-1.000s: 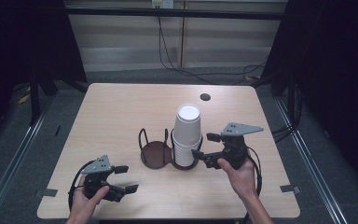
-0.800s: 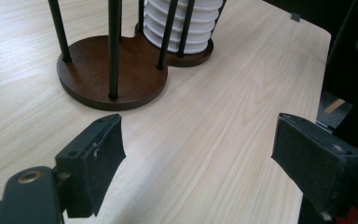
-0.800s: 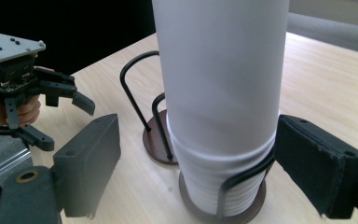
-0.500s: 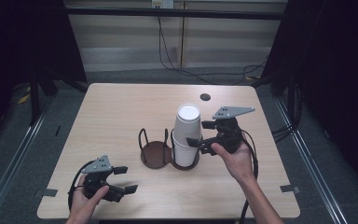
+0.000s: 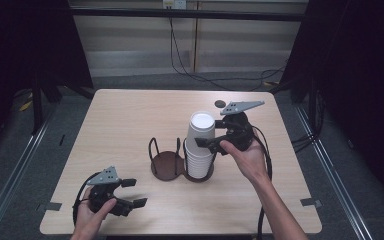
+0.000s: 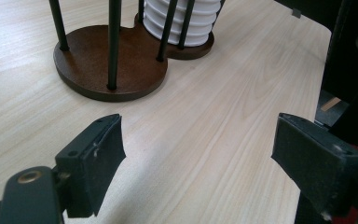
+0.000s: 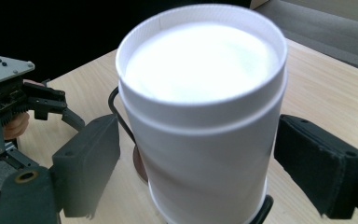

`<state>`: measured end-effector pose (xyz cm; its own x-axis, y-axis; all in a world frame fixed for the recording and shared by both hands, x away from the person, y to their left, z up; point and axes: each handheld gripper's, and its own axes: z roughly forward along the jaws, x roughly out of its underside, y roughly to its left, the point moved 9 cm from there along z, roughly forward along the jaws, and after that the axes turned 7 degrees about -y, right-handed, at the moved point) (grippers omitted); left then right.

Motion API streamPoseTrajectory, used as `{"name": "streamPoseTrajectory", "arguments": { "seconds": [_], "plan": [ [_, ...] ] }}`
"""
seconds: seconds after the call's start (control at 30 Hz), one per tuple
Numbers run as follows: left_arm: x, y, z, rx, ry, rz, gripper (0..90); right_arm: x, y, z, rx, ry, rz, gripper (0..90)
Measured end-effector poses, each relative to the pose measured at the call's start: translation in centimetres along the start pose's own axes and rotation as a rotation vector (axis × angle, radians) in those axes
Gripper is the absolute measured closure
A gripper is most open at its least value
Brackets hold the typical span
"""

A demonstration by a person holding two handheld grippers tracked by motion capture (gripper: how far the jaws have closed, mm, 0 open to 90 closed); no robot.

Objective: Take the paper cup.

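A: Where does the stack of cups [image 5: 200, 145] stand now?

B: Upside down in the right bay of the dark wooden cup holder [image 5: 167, 164], near the middle of the worktop [image 5: 130, 120], its black posts around the lower cups. The left bay is bare.

A: What has changed?

B: The right gripper [image 5: 211, 145] has climbed. A second ago it sat low beside the stack, close to the holder's base; now it is level with the upper cups, with its grey plate above them. I judge that the hand is lining up on the top cup [image 7: 200, 93] to lift it off the rest.

A: Is it holding that cup yet?

B: No. In the right gripper view the top cup stands between the two black pads [image 7: 91, 163], which are spread wide. There is a gap on the right side, and the left pad is close, but I cannot tell that it touches. So the cup sits inside the open jaws, unclamped.

A: And the other hand?

B: The left gripper [image 5: 130, 192] rests at the near left edge of the worktop, well apart from the holder and where it was before. Its jaws are spread with nothing between them but bare wood.
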<state>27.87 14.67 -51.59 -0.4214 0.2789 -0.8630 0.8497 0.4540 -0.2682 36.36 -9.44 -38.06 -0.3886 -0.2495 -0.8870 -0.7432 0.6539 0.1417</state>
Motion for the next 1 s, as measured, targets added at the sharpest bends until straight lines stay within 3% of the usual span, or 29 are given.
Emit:
{"name": "streamPoseTrajectory", "arguments": {
  "seconds": [0.17, 0.63, 0.83, 1.0],
  "plan": [
    [0.0, 0.1, -0.1, -0.008, 0.003, 0.001, 16.3, -0.7, 0.0, 0.2, 0.008, -0.009, -0.011, 15.2],
    [0.0, 0.1, -0.1, -0.002, 0.002, -0.003, 16.3, -0.9, -0.3, 1.9, 0.025, 0.031, -0.023, 17.5],
    [-0.2, -0.2, -0.1, 0.029, -0.022, -0.008, 16.3, -0.7, -0.3, 2.2, 0.024, 0.042, -0.016, 18.8],
    [0.0, 0.1, -0.1, 0.006, -0.006, -0.008, 16.3, -0.8, -0.3, 2.2, 0.034, 0.049, -0.026, 19.5]
  ]
}}
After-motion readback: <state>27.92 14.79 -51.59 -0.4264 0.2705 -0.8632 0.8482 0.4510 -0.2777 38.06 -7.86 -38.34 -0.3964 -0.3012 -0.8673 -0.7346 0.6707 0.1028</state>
